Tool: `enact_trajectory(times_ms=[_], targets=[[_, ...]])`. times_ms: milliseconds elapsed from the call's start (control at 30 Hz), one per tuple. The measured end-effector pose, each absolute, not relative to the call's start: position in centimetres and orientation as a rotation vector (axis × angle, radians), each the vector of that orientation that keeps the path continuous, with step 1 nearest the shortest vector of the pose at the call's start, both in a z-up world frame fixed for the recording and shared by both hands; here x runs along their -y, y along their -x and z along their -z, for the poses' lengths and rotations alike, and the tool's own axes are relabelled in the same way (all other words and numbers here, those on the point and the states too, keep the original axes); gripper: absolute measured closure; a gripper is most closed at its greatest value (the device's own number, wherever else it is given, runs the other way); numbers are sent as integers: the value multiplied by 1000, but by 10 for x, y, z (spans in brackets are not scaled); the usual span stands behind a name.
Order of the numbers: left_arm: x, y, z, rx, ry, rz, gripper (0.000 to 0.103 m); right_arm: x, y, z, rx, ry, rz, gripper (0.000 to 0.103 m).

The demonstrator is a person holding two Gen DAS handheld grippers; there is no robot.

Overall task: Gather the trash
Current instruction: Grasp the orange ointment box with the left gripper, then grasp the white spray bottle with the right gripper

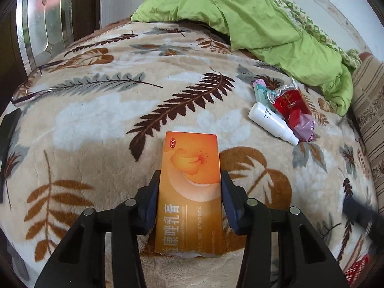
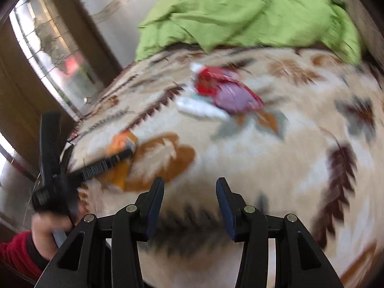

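An orange medicine box [image 1: 192,158] lies lengthwise on the leaf-patterned blanket [image 1: 100,124], between the jaws of my left gripper [image 1: 189,177], whose pads press on its two long sides. Farther right lies a small heap: a white bottle [image 1: 271,122], a red wrapper [image 1: 290,100], a crumpled purple bag [image 1: 304,127] and a teal and pink item [image 1: 261,91]. The right wrist view is blurred. There my right gripper [image 2: 190,182] stands open over bare blanket, with the red wrapper [image 2: 211,81] and white bottle [image 2: 201,108] ahead of it. The orange box [image 2: 122,141] shows at the left.
A green quilt [image 1: 252,19] is bunched at the far side. Eyeglasses [image 1: 31,91] and a dark flat object [image 1: 8,132] lie at the blanket's left edge. A striped cushion [image 1: 369,110] borders the right. A hand [image 2: 48,225] in a red sleeve [image 2: 14,249] holds the left gripper.
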State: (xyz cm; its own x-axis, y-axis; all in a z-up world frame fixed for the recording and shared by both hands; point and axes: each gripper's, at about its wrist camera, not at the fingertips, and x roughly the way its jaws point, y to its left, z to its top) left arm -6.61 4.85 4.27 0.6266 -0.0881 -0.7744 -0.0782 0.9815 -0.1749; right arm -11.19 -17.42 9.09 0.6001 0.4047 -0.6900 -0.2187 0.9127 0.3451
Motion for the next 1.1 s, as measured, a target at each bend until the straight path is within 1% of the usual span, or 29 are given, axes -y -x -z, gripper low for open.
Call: enact_trajectory(times_ms=[167,567,767,800,867,933,1100], targets=[[-53,64,-40,-888,234,12,57,156,50,-98,-862,-126,-424,55],[-61,62,-37,-880,293,28,57,110,-52,-64,-948,142,-458,55],[-60,61,-36,-881,286,27,55,102,-64,-49,-987,192,-473,56],[-60,61,-36,-882,284,28,55,99,-62,-46,-995,199,-476,57],[-59,61,-36,-883,282,27,55,93,-57,-40,-1010,217,-477,66],[-59,61,-36,-884,286,28,54,92,-48,-41,-988,208,-451,67],[-51,57,-36,-901,244,35,45,109,-15,-50,-972,40,-404,67]])
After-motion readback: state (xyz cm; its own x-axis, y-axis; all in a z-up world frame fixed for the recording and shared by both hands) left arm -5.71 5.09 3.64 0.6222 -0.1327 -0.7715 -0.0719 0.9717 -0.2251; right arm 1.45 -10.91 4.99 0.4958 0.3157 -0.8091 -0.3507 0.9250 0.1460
